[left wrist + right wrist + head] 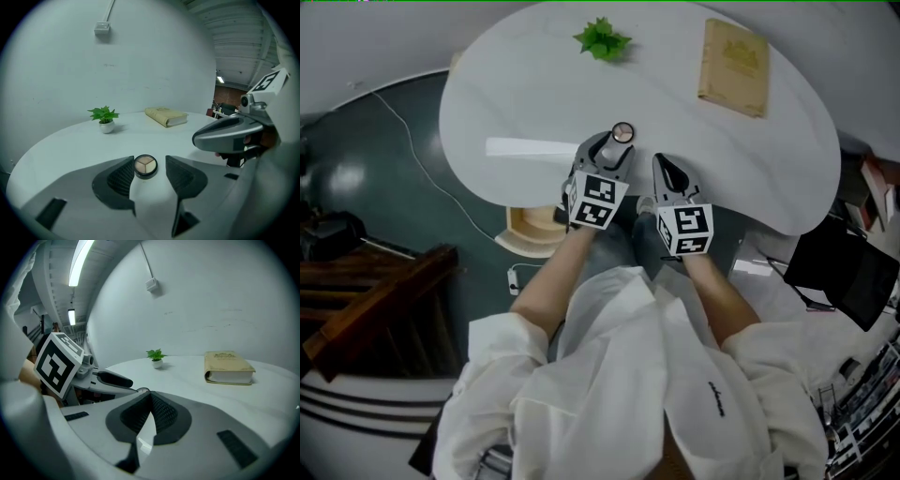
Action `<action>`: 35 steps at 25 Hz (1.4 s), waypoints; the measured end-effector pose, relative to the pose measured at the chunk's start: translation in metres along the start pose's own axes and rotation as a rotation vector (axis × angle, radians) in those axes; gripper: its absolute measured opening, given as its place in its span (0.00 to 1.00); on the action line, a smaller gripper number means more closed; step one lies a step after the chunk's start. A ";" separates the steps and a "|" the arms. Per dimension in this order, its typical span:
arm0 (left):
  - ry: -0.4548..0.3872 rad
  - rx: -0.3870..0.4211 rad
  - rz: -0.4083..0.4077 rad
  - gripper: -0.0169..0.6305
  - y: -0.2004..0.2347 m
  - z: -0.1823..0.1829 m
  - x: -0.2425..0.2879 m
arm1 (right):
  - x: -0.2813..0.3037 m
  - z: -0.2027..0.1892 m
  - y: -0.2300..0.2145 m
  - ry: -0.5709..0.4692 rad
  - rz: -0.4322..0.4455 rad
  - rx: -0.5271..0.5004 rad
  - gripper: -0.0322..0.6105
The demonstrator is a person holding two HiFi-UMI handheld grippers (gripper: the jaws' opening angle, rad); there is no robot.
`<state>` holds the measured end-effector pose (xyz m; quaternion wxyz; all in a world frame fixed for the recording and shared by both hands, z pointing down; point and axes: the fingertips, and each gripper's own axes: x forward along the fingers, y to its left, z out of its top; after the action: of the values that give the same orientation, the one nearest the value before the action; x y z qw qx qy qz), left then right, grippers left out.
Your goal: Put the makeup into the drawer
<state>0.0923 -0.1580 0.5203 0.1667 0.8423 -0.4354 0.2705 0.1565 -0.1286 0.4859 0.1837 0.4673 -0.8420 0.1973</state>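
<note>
A small round makeup compact [145, 166] with a black rim and three beige shades lies on the white table [70, 145]. It sits between the fingertips of my left gripper [149, 169], close to the left pad, with a gap on its right side. The jaws stand apart and do not press on it. In the head view the compact [622, 132] shows at the tip of the left gripper [613, 146]. My right gripper [664, 170] hovers just to the right, its jaws [150, 399] shut with nothing between them. A light wooden drawer [528, 231] stands open under the table's near edge.
A tan book [734, 67] lies at the back right of the table, and a small green plant [602, 39] stands at the back. A pale strip [530, 147] lies left of the grippers. A cable [422, 159] runs over the dark floor, with dark furniture [366, 291] at left.
</note>
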 end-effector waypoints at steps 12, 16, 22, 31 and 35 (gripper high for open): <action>0.118 -0.037 0.022 0.50 0.007 -0.011 0.037 | 0.013 -0.003 -0.012 0.022 0.033 -0.005 0.08; 0.137 -0.046 0.030 0.49 0.009 -0.015 0.041 | 0.015 -0.004 -0.014 0.027 0.037 -0.006 0.08; 0.137 -0.052 0.039 0.38 0.013 -0.018 0.040 | 0.014 -0.008 -0.012 0.035 0.036 -0.006 0.08; 0.056 -0.036 0.033 0.37 0.019 -0.005 0.001 | 0.010 -0.006 0.015 0.031 0.073 -0.024 0.08; 0.019 -0.045 0.018 0.37 0.024 -0.011 -0.046 | 0.010 -0.008 0.050 0.036 0.139 -0.043 0.08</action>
<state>0.0477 -0.1361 0.5027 0.1871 0.8317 -0.4475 0.2701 0.1097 -0.1074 0.4892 0.1946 0.4002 -0.8729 0.1999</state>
